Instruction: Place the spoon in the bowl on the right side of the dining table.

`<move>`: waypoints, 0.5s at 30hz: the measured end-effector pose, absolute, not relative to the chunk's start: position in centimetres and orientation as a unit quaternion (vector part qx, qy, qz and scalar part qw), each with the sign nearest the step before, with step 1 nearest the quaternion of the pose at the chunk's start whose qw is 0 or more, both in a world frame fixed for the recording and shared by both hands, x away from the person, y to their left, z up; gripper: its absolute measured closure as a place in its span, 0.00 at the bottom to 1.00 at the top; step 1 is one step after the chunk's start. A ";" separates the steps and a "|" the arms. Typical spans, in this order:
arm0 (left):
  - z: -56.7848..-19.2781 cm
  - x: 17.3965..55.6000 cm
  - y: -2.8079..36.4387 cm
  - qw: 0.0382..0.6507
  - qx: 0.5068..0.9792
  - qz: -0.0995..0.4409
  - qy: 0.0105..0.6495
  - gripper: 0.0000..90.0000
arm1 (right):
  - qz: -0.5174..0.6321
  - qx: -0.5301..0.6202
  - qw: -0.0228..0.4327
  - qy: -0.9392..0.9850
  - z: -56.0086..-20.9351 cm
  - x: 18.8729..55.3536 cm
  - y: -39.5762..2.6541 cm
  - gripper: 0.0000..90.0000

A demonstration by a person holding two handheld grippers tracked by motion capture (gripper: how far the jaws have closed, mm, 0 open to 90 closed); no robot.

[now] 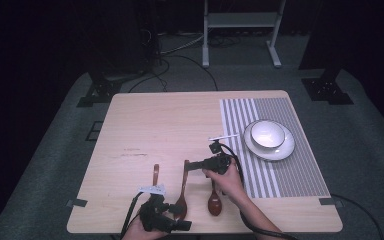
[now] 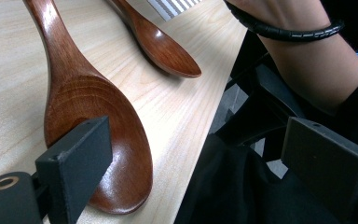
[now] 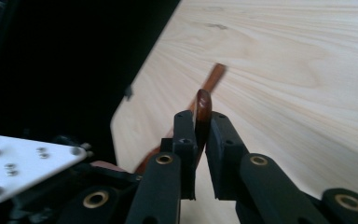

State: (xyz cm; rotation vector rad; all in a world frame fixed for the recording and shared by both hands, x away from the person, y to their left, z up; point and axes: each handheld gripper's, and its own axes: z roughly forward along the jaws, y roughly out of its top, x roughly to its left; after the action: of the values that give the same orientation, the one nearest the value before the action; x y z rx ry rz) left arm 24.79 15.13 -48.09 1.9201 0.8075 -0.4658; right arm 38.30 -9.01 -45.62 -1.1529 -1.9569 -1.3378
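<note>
Three brown wooden spoons lie near the table's front edge. My right gripper (image 1: 190,165) points left and is shut on the handle tip of the middle spoon (image 1: 182,192); in the right gripper view the jaws (image 3: 201,122) pinch that handle tip (image 3: 203,105). The left spoon's handle (image 1: 155,175) lies beyond (image 3: 216,74). The right spoon (image 1: 214,201) rests under the person's right hand. My left gripper (image 1: 180,224) sits at the front edge, open (image 2: 200,168), one jaw beside the middle spoon's bowl (image 2: 98,135) with nothing gripped.
A white bowl (image 1: 267,134) stands on a white plate (image 1: 285,149) on a grey striped placemat (image 1: 300,175) at the right. The person's right forearm (image 2: 303,56) crosses close to the left gripper. The table's front edge (image 1: 205,231) is very near both hands.
</note>
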 end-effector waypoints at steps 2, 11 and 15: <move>-48.0 24.8 15.2 0.487 0.785 -0.191 0.332 0.08 | -0.498 -0.421 0.252 -0.715 -45.3 38.4 -9.0 0.93; -47.4 24.9 15.9 0.506 0.774 -0.180 0.335 0.08 | -0.507 -0.427 0.228 -0.713 -44.0 38.7 -9.9 0.93; -47.3 25.0 16.2 0.512 0.770 -0.175 0.338 0.08 | -0.511 -0.436 0.224 -0.706 -43.7 39.0 -10.8 0.93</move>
State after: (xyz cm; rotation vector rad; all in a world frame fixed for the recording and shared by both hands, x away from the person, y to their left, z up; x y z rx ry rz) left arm 24.99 16.18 -47.25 1.8531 0.8125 -0.4215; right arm 38.98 -10.78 -43.75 -1.2025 -1.9491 -1.4105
